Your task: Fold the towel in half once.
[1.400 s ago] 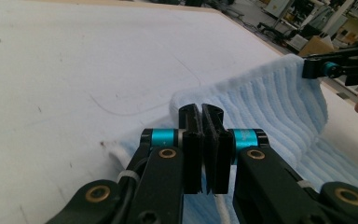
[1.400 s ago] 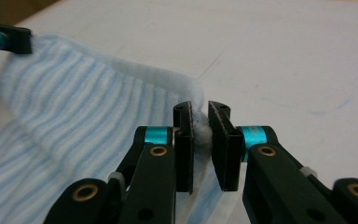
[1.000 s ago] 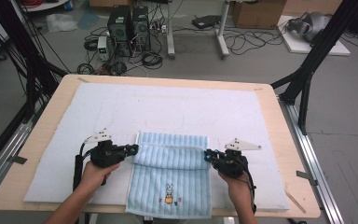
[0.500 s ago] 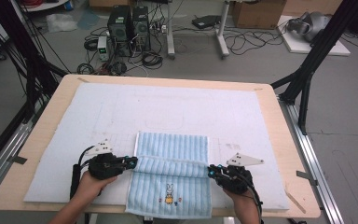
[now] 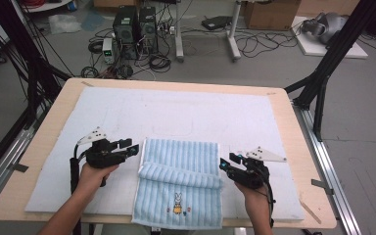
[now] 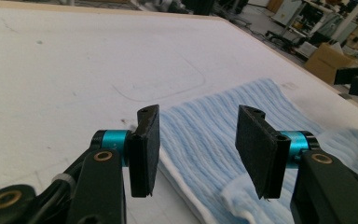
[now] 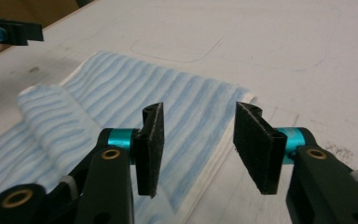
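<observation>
A light blue striped towel (image 5: 178, 196) with a small rabbit motif lies at the front of the white mat, a rolled fold (image 5: 178, 175) running across its middle. My left gripper (image 5: 133, 148) hovers open at the towel's left edge, and my right gripper (image 5: 223, 164) hovers open at its right edge by the fold. Both pairs of jaws have just been opening. In the left gripper view the left gripper (image 6: 198, 116) has empty pads, with the towel (image 6: 205, 135) below and beyond them. The right gripper (image 7: 198, 109) is likewise empty above the towel (image 7: 121, 93).
A white mat (image 5: 176, 112) covers most of the wooden table (image 5: 303, 147), bare beyond the towel. On the floor past the far edge are computer towers (image 5: 134, 29), cables and cardboard boxes. Black frame legs (image 5: 323, 73) flank the table.
Both grippers drew the towel's folded edge toward the person, then opened and let it go. They have lifted slightly away, and the fold now rests across the towel's middle.
</observation>
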`<control>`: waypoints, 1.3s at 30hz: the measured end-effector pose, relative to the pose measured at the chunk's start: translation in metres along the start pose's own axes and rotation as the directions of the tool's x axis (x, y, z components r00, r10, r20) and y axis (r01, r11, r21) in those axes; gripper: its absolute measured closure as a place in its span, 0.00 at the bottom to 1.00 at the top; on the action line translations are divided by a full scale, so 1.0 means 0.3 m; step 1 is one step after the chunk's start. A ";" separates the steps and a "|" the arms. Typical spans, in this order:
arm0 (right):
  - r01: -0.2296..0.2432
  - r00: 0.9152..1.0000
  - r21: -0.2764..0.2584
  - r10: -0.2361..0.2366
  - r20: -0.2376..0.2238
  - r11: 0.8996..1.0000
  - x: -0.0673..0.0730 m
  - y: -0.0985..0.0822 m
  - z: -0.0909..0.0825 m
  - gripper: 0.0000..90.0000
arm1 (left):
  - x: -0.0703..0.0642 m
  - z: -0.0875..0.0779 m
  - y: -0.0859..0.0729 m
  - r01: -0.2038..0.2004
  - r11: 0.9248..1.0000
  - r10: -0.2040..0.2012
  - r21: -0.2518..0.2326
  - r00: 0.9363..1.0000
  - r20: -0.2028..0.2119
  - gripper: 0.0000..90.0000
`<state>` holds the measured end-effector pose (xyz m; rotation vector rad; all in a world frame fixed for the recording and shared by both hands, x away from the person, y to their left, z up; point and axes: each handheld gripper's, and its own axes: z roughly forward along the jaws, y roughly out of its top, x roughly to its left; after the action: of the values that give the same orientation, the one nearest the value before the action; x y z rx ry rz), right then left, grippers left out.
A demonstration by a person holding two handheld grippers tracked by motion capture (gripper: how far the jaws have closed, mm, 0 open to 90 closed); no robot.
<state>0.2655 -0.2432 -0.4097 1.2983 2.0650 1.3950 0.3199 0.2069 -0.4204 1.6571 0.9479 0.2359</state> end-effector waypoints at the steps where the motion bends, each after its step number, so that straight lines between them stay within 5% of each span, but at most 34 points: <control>1: 0.002 1.000 0.008 -0.002 0.009 1.000 -0.004 0.004 0.012 0.58 | 0.006 0.004 0.006 0.003 1.000 -0.003 -0.001 1.000 -0.001 0.56; 9: 0.042 0.997 0.078 -0.047 0.054 0.996 -0.041 0.004 0.073 0.57 | 0.030 0.046 0.007 0.004 1.000 -0.004 0.008 0.999 -0.040 0.56; 13: 0.026 0.997 0.084 -0.032 0.074 0.996 -0.083 0.007 0.078 0.58 | 0.046 0.080 -0.009 0.009 0.998 -0.006 0.063 0.998 -0.056 0.56; 17: 0.014 0.997 0.094 -0.021 0.074 0.995 -0.117 0.011 0.094 0.59 | 0.051 0.109 -0.024 -0.034 0.994 0.040 0.103 0.997 -0.060 0.56; 21: 0.018 0.999 0.141 -0.025 0.044 0.990 -0.124 0.016 0.139 0.62 | 0.057 0.133 -0.020 -0.016 0.995 0.022 0.100 0.998 -0.052 0.57; 25: 0.062 0.998 0.182 -0.057 -0.032 0.981 -0.103 0.027 0.202 0.67 | 0.044 0.180 -0.027 -0.035 0.982 0.045 0.185 0.998 -0.051 0.58; 28: 0.099 0.995 0.221 -0.093 -0.035 0.970 -0.094 0.030 0.236 0.72 | 0.043 0.207 -0.029 -0.033 0.971 0.054 0.239 0.995 -0.081 0.58; 31: 0.080 0.996 0.245 -0.071 -0.045 0.966 -0.116 0.023 0.253 0.85 | 0.034 0.213 -0.030 -0.054 0.964 0.079 0.260 0.993 -0.086 0.79; 33: 0.089 0.996 0.238 -0.080 -0.045 0.967 -0.118 0.025 0.250 0.92 | 0.032 0.215 -0.030 -0.055 0.965 0.081 0.255 0.992 -0.093 0.95; 39: 0.145 0.988 0.187 -0.152 0.024 0.972 -0.099 0.048 0.260 0.96 | 0.049 0.215 -0.019 -0.019 0.984 0.042 0.176 0.991 -0.130 0.97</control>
<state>0.3419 -0.2226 -0.4399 1.2004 2.2591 1.1290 0.3659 0.1703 -0.4512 1.8357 1.0693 0.2946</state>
